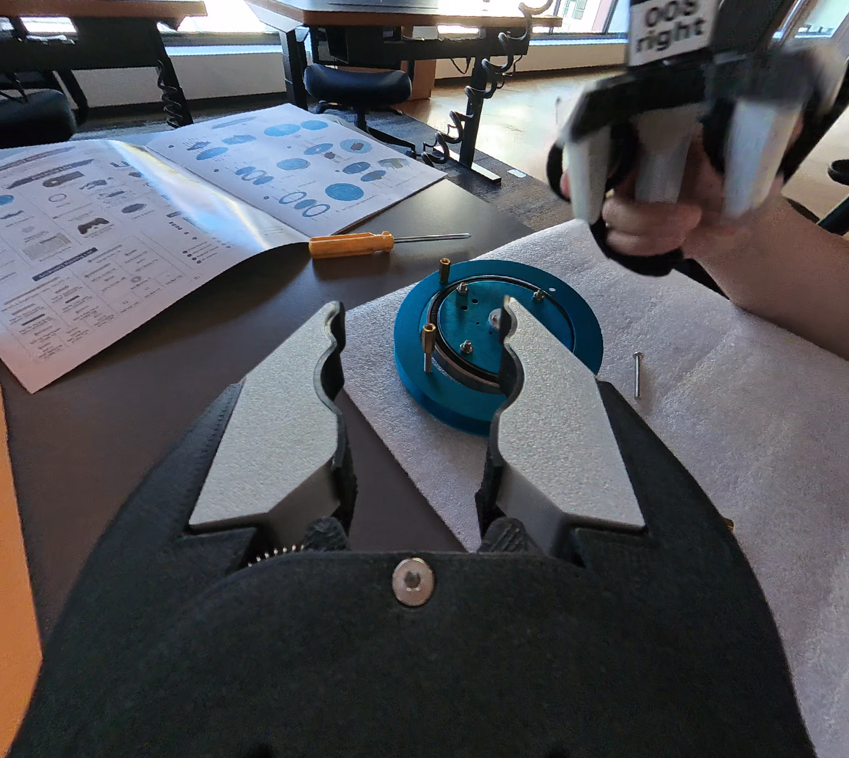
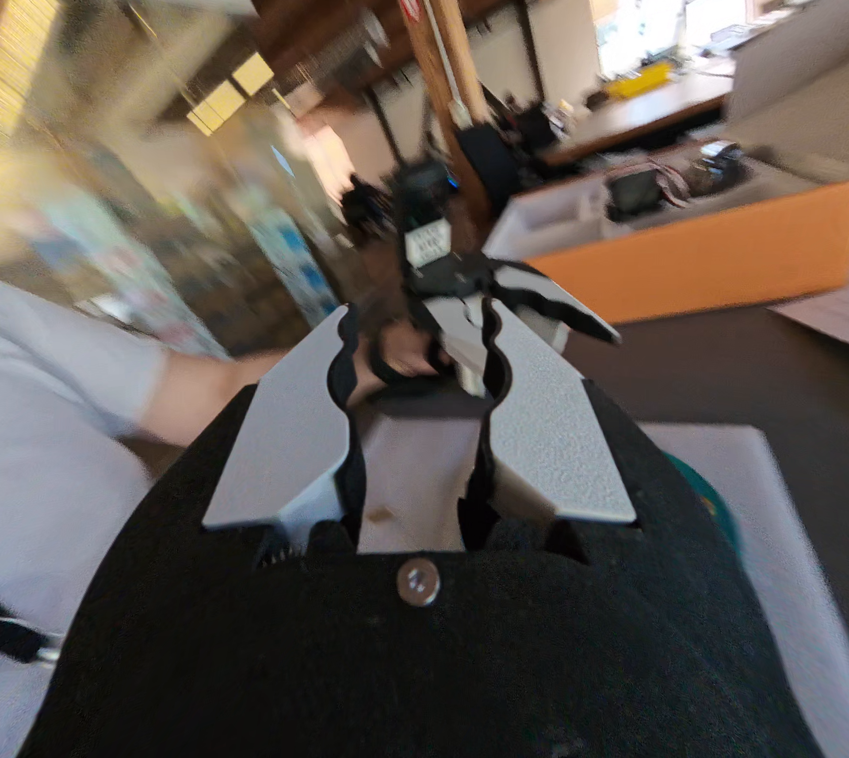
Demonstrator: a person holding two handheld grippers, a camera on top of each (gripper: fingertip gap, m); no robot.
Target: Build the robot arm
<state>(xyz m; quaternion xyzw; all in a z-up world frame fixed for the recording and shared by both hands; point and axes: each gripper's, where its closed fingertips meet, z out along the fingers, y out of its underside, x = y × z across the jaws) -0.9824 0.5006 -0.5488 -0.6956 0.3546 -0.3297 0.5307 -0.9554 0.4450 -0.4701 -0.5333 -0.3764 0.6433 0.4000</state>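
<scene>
My left gripper (image 1: pixel 422 309) is open and empty, low over the table. Its right finger overlaps a blue disc assembly (image 1: pixel 498 345) that lies on a white foam sheet (image 1: pixel 689 414). Brass standoffs (image 1: pixel 428 336) stand on the disc's rim. A loose screw (image 1: pixel 637 373) lies on the foam to the right of the disc. My right gripper (image 1: pixel 666 194) hangs blurred at the upper right, held by a hand above the foam. In the right wrist view the right gripper (image 2: pixel 418 311) is open and empty and faces the left gripper (image 2: pixel 542 322). An edge of the disc (image 2: pixel 716 501) shows there.
A yellow-handled screwdriver (image 1: pixel 351 243) lies on the dark table beyond the disc. An open printed manual (image 1: pixel 161 208) lies at the left. A forearm (image 1: pixel 781 299) rests across the foam at the right. Desks and an office chair (image 1: pixel 358 86) stand behind. Left tips and right tips are each some 15 centimetres from the loose screw (image 1: pixel 637 373).
</scene>
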